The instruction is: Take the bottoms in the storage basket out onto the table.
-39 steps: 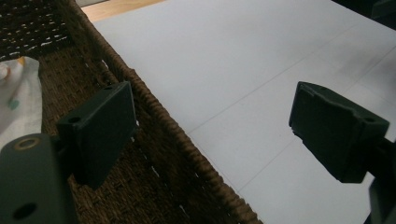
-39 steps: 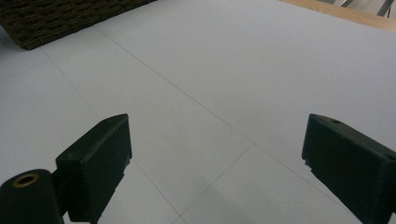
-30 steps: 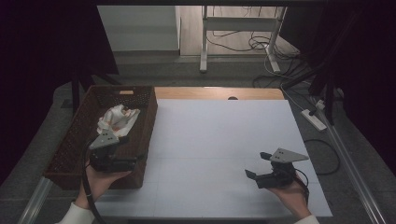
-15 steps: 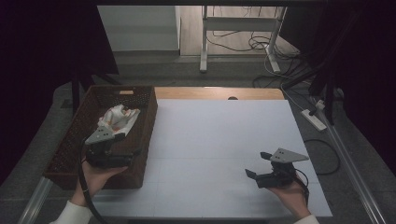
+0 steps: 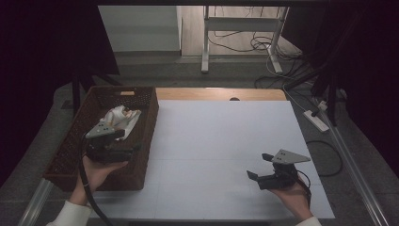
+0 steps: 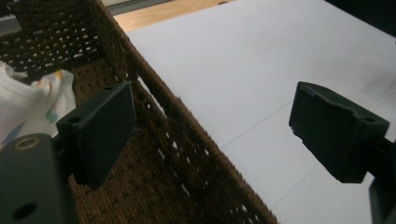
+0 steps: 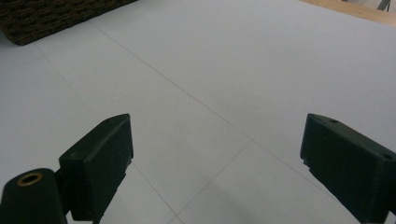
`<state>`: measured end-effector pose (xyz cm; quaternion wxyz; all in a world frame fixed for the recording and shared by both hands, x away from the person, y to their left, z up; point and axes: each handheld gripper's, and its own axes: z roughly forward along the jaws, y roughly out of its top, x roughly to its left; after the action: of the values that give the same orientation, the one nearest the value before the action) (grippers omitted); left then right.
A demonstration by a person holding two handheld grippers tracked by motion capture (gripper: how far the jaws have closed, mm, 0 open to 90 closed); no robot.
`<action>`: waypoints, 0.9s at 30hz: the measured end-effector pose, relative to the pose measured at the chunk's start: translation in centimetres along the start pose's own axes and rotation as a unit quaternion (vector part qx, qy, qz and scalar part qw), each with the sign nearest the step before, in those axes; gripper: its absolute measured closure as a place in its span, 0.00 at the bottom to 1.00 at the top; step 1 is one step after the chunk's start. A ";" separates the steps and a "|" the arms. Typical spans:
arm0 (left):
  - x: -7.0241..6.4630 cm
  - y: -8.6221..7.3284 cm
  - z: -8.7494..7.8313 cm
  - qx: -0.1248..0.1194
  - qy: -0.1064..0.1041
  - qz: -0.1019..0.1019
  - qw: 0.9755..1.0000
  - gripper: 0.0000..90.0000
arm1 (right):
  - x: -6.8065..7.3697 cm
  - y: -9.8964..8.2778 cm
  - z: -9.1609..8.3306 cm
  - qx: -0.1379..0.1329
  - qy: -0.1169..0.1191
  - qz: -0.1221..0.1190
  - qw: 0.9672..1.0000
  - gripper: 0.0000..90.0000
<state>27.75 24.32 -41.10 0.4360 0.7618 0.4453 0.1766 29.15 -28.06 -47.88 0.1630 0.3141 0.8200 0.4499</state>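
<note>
White sheeting covers the bench (image 5: 226, 141), with a bare wooden strip (image 5: 221, 93) along its far edge and dark floor with cables beyond at the top of the frame. One container noted: a brown woven basket (image 5: 80, 141) at the left of the high view, standing on the bench's left edge. Contents: a crumpled white cloth (image 5: 120, 117) with faint coloured print, lying toward the basket's far end; the rest of the basket floor is bare weave. Left claw (image 5: 123, 140) is held over the basket's near half, jaws spread wide and gripping nothing; in the left gripper view they straddle the basket's right wall. Right claw (image 5: 258, 165) sits at lower right over the bare sheeting, jaws likewise apart and empty.
</note>
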 end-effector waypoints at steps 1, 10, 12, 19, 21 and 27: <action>0.0 0.2 0.1 0.000 0.001 0.001 1.000 0.15 | 0.0 0.0 0.0 -0.001 0.000 0.001 1.000 0.11; 0.1 0.6 0.8 0.010 0.006 0.009 1.000 0.15 | 0.0 -0.1 0.0 -0.001 0.002 0.000 1.000 0.11; 0.3 0.6 0.8 0.012 0.008 0.009 1.000 0.15 | 0.0 -0.1 0.0 0.001 0.002 -0.001 1.000 0.11; 1.2 1.1 1.2 0.012 0.014 0.005 1.000 0.15 | -0.1 -0.1 0.1 0.000 0.002 0.001 1.000 0.11; 1.5 1.3 1.2 0.013 0.015 0.003 1.000 0.15 | -0.1 -0.1 0.1 0.003 0.001 0.001 1.000 0.11; 2.3 1.4 1.0 0.006 0.017 -0.006 1.000 0.15 | -0.3 -0.2 0.1 0.004 -0.002 0.004 1.000 0.11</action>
<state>30.40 25.45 -40.73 0.4245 0.7587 0.4585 0.1841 29.35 -28.22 -48.14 0.1614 0.3191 0.8200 0.4469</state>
